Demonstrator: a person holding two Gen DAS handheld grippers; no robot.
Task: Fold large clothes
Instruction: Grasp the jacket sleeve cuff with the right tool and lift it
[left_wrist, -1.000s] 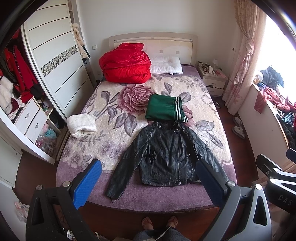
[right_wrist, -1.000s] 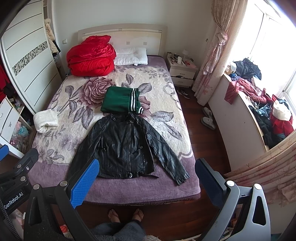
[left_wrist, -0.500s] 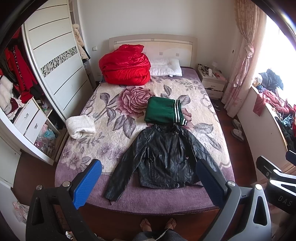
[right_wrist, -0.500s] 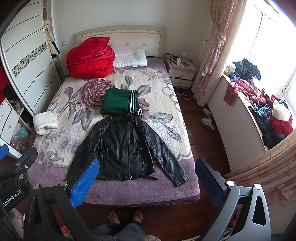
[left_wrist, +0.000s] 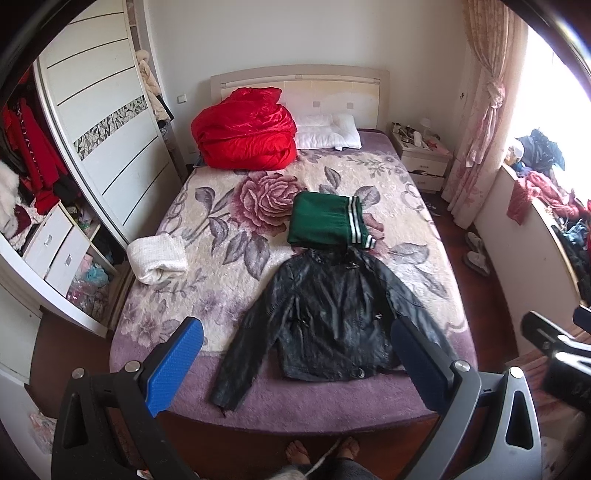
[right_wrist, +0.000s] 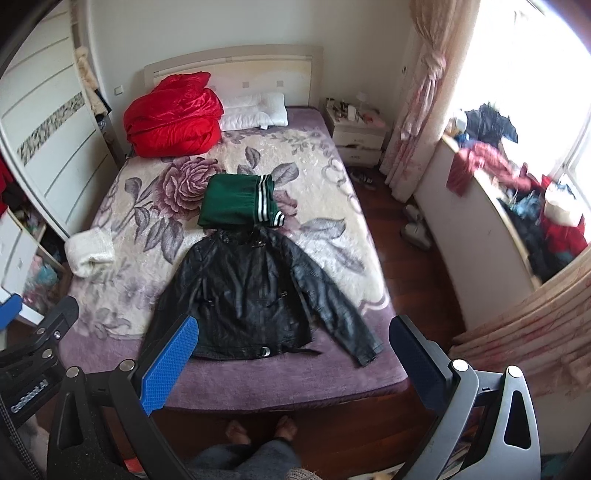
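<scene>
Lying flat, front up, sleeves spread near the foot of the bed (left_wrist: 258, 406), the black leather jacket (left_wrist: 332, 317) looks heavy, supple and somewhat slick. Both the left gripper (left_wrist: 295, 365) and right gripper (right_wrist: 291, 362) hover above it, spread wide, holding nothing. Cuffs and shoulder seams probably offer the 2 firmest holds.
</scene>
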